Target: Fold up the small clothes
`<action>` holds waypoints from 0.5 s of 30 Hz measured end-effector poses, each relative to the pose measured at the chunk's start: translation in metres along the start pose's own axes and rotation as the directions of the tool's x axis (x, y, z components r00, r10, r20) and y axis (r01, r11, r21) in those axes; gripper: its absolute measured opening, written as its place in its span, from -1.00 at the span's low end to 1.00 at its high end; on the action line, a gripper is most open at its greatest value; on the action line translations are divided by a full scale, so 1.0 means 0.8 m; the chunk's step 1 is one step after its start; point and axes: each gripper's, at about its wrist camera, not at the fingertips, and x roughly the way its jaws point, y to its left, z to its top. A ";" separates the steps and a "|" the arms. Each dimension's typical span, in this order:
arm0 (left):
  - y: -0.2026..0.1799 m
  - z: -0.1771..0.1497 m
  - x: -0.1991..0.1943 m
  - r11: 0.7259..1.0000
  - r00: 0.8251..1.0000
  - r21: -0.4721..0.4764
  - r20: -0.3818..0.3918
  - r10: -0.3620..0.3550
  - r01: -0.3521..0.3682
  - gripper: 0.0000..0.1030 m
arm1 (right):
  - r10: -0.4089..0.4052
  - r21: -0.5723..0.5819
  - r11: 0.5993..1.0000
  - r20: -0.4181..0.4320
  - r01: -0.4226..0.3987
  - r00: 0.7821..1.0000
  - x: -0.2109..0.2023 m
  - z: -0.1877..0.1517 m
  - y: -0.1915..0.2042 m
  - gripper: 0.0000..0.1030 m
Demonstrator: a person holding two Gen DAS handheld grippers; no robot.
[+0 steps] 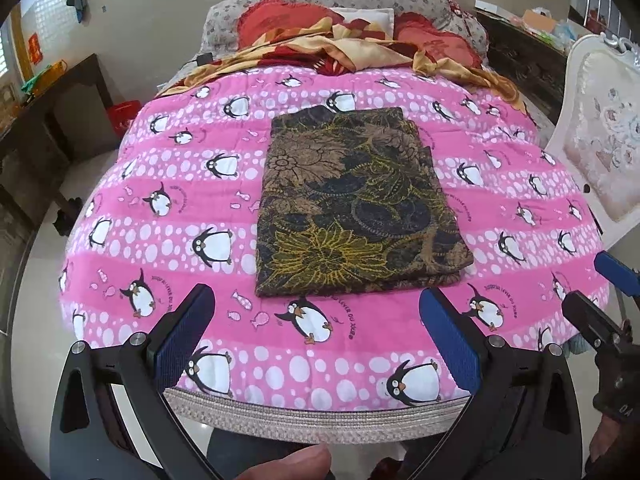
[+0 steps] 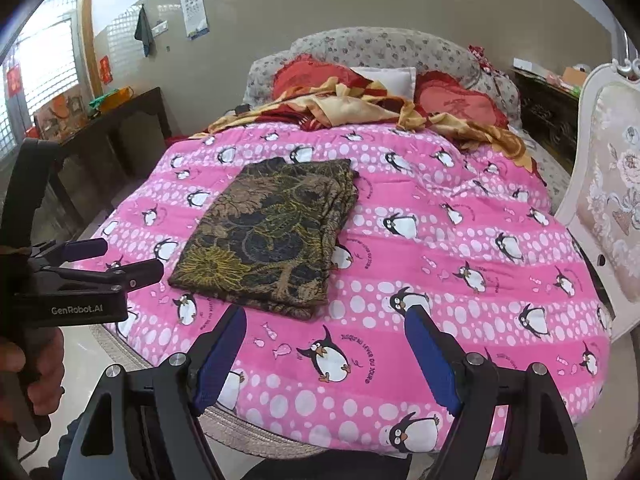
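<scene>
Folded dark floral-print cloth garment [image 1: 356, 204] flat on pink penguin-print quilt [image 1: 168, 248]; both grippers' jaws spread, empty, short of garment's near edge: left gripper [image 1: 316, 344], right gripper [image 2: 326, 360]. White upholstered chair [image 1: 600, 152] beside quilt.

Even, soft daylight fills the room, entering through the window [image 2: 38, 80] at far left, which glares nearly white. Shadows stay faint. Colours on the pink quilt [image 1: 400, 340] look saturated and sharp at centre. Fisheye distortion bows the edges, and dark vignetting blackens the corners of both views.
</scene>
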 end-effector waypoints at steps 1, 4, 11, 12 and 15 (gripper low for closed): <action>0.000 -0.001 -0.003 1.000 1.000 -0.004 0.004 0.001 -0.001 0.99 | 0.003 -0.006 1.000 0.003 -0.003 1.000 -0.003 0.001 0.001 0.54; -0.002 0.000 -0.006 1.000 1.000 -0.012 0.002 -0.003 0.003 0.99 | 0.001 -0.019 1.000 0.012 -0.001 1.000 -0.006 0.002 0.003 0.54; -0.011 -0.003 -0.012 1.000 1.000 0.012 0.015 -0.026 0.026 0.99 | -0.015 0.012 1.000 0.002 0.015 1.000 0.000 0.007 -0.004 0.55; -0.011 -0.003 -0.011 0.999 0.999 0.012 0.017 -0.030 0.030 0.99 | -0.016 0.020 1.000 -0.002 0.016 1.000 0.002 0.008 -0.006 0.55; -0.010 -0.003 -0.007 0.999 0.999 0.017 0.024 -0.046 0.046 0.99 | -0.026 0.030 0.999 -0.014 0.026 1.000 0.008 0.011 -0.006 0.55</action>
